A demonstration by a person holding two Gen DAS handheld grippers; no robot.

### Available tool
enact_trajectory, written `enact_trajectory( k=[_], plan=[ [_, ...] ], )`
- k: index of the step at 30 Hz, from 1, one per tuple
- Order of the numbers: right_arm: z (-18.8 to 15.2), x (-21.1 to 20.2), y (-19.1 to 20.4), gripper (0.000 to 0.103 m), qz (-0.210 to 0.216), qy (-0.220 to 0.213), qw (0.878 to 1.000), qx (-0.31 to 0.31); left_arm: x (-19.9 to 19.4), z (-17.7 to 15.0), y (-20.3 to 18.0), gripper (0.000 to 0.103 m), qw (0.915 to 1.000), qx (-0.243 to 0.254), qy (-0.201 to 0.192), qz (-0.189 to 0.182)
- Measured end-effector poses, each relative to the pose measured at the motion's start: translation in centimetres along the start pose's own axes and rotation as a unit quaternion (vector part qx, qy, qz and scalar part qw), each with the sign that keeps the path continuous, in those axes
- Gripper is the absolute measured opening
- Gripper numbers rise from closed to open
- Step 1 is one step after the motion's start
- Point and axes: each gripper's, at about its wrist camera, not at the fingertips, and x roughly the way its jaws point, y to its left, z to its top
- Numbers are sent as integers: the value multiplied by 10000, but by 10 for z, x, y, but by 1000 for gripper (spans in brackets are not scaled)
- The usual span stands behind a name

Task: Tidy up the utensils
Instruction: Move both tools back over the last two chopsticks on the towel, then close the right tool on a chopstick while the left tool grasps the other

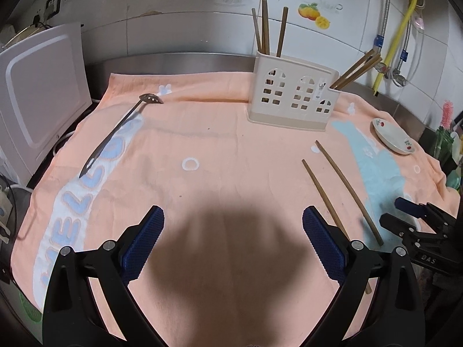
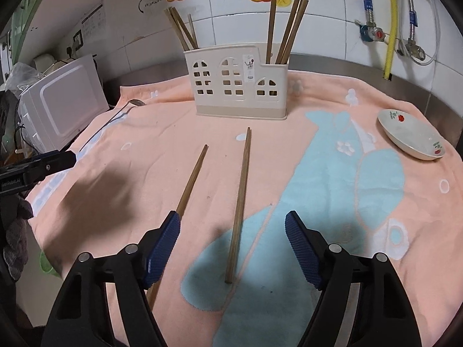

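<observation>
Your right gripper [image 2: 233, 244] straddles one loose chopstick [image 2: 238, 205], fingers wide, not touching it.
Second chopstick [image 2: 192, 177] lies just left, passing under the left finger; cutlery holder [image 2: 241, 86] stands behind on the towel [image 2: 289, 156]. Your left gripper [image 1: 233, 241] gapes wide, empty; ladle [image 1: 121, 128] far left.

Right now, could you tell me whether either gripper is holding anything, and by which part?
Nothing is held. The left gripper is open over bare towel. The right gripper is open, straddling one chopstick's near end without touching it.
</observation>
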Motion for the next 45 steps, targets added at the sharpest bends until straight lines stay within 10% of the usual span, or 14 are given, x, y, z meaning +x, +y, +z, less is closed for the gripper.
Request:
enact_trajectory(
  k=[24, 45],
  plan=[
    [5, 35, 6, 14, -144, 385, 9991, 118, 4, -16, 2, 95, 9997, -139, 153, -90],
    [-3, 45, 1, 7, -394, 522, 9978, 103, 5, -23, -27, 95, 9994, -62, 246, -231]
  ],
)
